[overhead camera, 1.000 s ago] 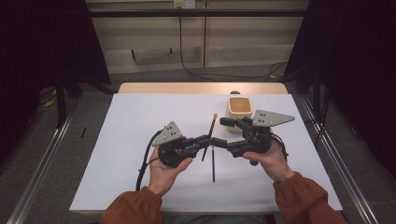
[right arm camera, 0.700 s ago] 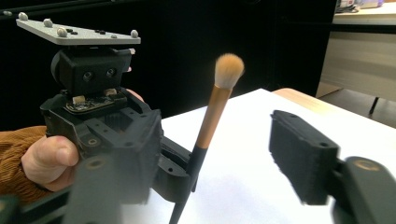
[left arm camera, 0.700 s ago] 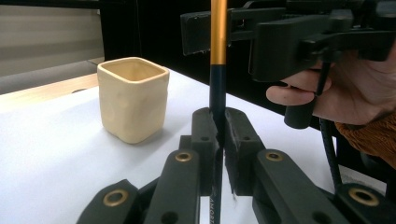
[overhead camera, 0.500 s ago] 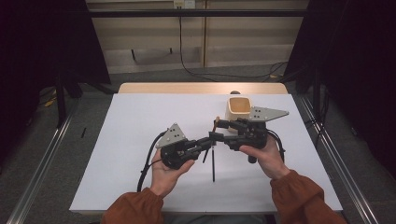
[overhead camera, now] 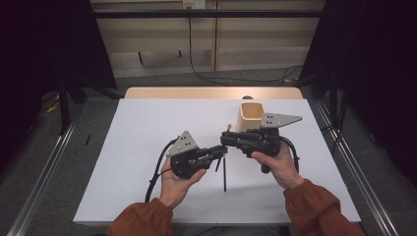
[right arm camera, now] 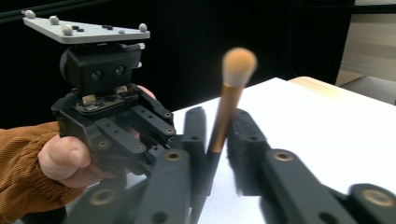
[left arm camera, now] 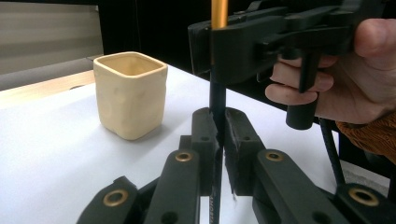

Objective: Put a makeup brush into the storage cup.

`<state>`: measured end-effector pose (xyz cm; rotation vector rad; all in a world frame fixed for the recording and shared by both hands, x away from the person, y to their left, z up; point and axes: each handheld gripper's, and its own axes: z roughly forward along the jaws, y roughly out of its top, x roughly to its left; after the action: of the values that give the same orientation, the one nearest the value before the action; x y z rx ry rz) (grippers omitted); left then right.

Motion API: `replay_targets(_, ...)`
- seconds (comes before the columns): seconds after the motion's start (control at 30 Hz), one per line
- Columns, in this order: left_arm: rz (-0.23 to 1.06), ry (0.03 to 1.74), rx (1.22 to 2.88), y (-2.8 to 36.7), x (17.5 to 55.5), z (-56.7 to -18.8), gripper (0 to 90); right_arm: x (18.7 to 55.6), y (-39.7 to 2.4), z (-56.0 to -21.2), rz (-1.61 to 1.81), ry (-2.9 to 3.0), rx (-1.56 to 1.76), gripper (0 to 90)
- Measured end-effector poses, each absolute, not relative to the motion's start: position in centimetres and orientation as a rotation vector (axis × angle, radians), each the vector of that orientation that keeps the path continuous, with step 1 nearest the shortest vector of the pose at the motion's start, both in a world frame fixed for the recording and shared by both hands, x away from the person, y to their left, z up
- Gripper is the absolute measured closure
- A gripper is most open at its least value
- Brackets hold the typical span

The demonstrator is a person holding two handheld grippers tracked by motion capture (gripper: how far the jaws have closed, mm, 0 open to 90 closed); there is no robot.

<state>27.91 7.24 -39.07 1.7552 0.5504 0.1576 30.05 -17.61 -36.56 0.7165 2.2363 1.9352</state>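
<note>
Left gripper (left arm camera: 218, 135) clamped on brush (right arm camera: 229, 100) handle, right gripper (right arm camera: 215, 135) apparently closing around it, cup (left arm camera: 130, 93) nearby on table (overhead camera: 147, 128)

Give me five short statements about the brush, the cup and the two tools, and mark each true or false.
1. Both tools grip the makeup brush. True: the left tool clamps its black handle, and the right tool sits at the gold part.
2. The brush lies flat on the table. False: it is held up off the white table.
3. The cream cup stands upright. True.
4. The brush bristles sit inside the cup. False: they are in the air, apart from the cup.
5. The cup has tipped onto its side. False: its open mouth faces up.
</note>
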Motion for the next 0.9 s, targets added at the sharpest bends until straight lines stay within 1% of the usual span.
replay_targets(0.13,0.156,0.546,1.758,7.18,27.95,-39.14,83.4,30.0,-17.46,-36.65,1.959,2.238,0.722,83.4)
replay_targets(0.6,0.146,0.549,1.739,7.29,28.06,-39.37,82.2,29.82,-17.23,-36.64,1.934,2.236,0.694,83.5)
replay_targets(0.73,0.146,0.545,1.744,7.39,28.07,-39.32,77.3,29.63,-17.07,-36.55,1.918,2.229,0.679,83.5)
replay_targets(0.77,0.144,0.544,1.741,7.34,28.06,-39.36,77.3,29.63,-17.07,-36.55,1.918,2.229,0.679,83.5)
replay_targets(0.83,0.152,0.544,1.743,7.29,28.0,-39.36,70.3,29.63,-16.99,-36.6,1.913,2.232,0.676,83.5)
replay_targets(0.87,0.152,0.547,1.743,7.28,27.97,-39.35,70.3,29.63,-16.98,-36.61,1.915,2.232,0.678,83.5)
replay_targets(0.9,0.14,0.546,1.741,7.3,27.96,-39.35,66.9,29.63,-16.97,-36.6,1.914,2.233,0.675,83.5)
